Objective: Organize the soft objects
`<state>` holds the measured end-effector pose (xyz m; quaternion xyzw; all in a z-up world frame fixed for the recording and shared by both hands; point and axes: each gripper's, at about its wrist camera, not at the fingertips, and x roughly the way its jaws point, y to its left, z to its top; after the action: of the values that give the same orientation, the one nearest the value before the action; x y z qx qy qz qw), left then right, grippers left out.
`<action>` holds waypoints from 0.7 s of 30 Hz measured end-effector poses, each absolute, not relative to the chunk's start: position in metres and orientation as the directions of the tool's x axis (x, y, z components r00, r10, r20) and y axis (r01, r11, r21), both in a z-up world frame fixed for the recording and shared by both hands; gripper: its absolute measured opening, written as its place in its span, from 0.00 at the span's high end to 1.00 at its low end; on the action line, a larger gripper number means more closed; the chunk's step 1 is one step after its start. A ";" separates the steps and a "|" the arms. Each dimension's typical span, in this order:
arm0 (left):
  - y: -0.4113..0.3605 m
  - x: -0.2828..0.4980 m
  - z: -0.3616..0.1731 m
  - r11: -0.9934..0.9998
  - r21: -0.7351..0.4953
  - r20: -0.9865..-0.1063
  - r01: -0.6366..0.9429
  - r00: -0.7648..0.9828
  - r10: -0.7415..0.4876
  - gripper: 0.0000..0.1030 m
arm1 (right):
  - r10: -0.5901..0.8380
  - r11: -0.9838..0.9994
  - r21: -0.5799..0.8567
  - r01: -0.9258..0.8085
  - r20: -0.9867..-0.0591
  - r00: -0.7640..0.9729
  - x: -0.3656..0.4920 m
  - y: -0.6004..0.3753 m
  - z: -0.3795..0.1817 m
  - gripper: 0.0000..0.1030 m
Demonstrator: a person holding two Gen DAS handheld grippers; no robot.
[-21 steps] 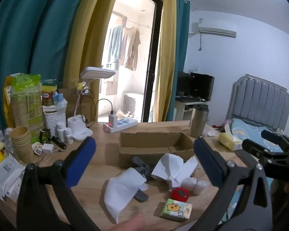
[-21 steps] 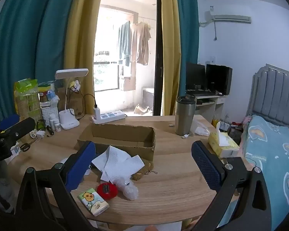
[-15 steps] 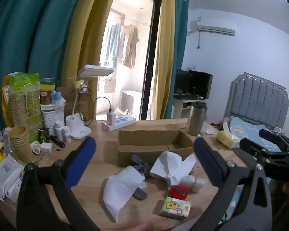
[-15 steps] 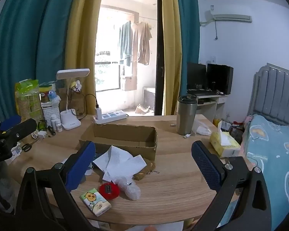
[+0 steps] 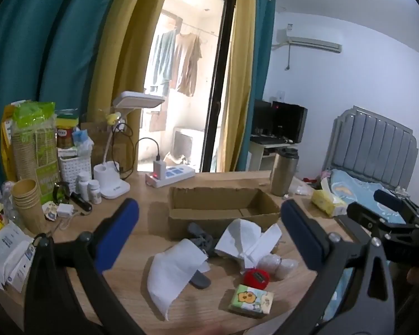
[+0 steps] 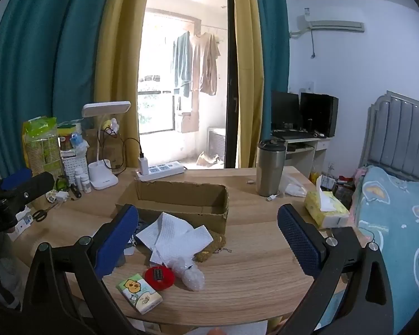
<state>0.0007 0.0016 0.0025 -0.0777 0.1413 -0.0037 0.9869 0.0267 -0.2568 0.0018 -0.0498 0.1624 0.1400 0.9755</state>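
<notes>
Left wrist view: the left gripper (image 5: pixel 208 233) hangs above the desk (image 5: pixel 142 195) with its jaws spread wide and nothing between them. Compared with the earlier frames the camera has drawn back and risen slightly, so the whole pile now sits inside the gap rather than low at the edge. The cardboard box (image 5: pixel 220 209) lies at 12 o'clock from the pile, still with no soft things visible inside. The white tissue (image 5: pixel 174 269) is at 7 o'clock, draped over a grey slipper (image 5: pixel 199 279); the folded paper towel (image 5: pixel 248 240) is at centre, the red disc (image 5: pixel 256 275) and tissue pack (image 5: pixel 251 299) at 5 o'clock. The right gripper (image 5: pixel 388 212) shows at 3 o'clock.

Right wrist view: the right gripper (image 6: pixel 208 240) is likewise wide apart and empty. The view has shifted only a little; the paper towel (image 6: pixel 176 233) sits at 11 o'clock of the gap, touching the box (image 6: pixel 178 198). The disc (image 6: pixel 159 276), the tissue pack (image 6: pixel 139 293) and a plastic bag (image 6: pixel 191 276) lie at 7 o'clock.

Nothing on the desk has moved, so I judge sorting has not begun; both tools seem to be lining up a first pick.
</notes>
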 end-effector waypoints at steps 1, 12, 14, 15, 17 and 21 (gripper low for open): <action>0.001 0.001 0.002 0.988 -0.153 -0.279 -0.015 0.960 -0.028 0.01 | 0.258 0.956 -0.051 -0.290 -0.331 0.908 0.027 -0.257 0.002 0.01; 0.001 0.003 0.003 0.988 -0.155 -0.280 -0.007 0.959 -0.037 0.01 | 0.267 0.951 -0.055 -0.303 -0.344 0.900 0.025 -0.253 0.003 0.01; 0.001 0.003 0.003 0.987 -0.158 -0.281 0.000 0.959 -0.045 0.01 | 0.268 0.951 -0.055 -0.304 -0.345 0.900 0.025 -0.252 0.003 0.01; 0.001 0.002 0.003 0.987 -0.159 -0.280 0.002 0.959 -0.047 0.01 | 0.268 0.951 -0.055 -0.304 -0.344 0.900 0.025 -0.252 0.003 0.01; 0.000 0.002 0.004 0.987 -0.160 -0.279 0.004 0.959 -0.049 0.01 | 0.268 0.951 -0.054 -0.304 -0.345 0.899 0.025 -0.252 0.003 0.01; 0.000 0.002 0.004 0.987 -0.160 -0.279 0.001 0.959 -0.046 0.01 | 0.268 0.951 -0.055 -0.304 -0.345 0.900 0.025 -0.252 0.003 0.01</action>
<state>0.0021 -0.0003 0.0036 -0.0794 0.1424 -0.0121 0.9865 0.0247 -0.2518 0.0027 -0.0538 0.1691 0.1471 0.9731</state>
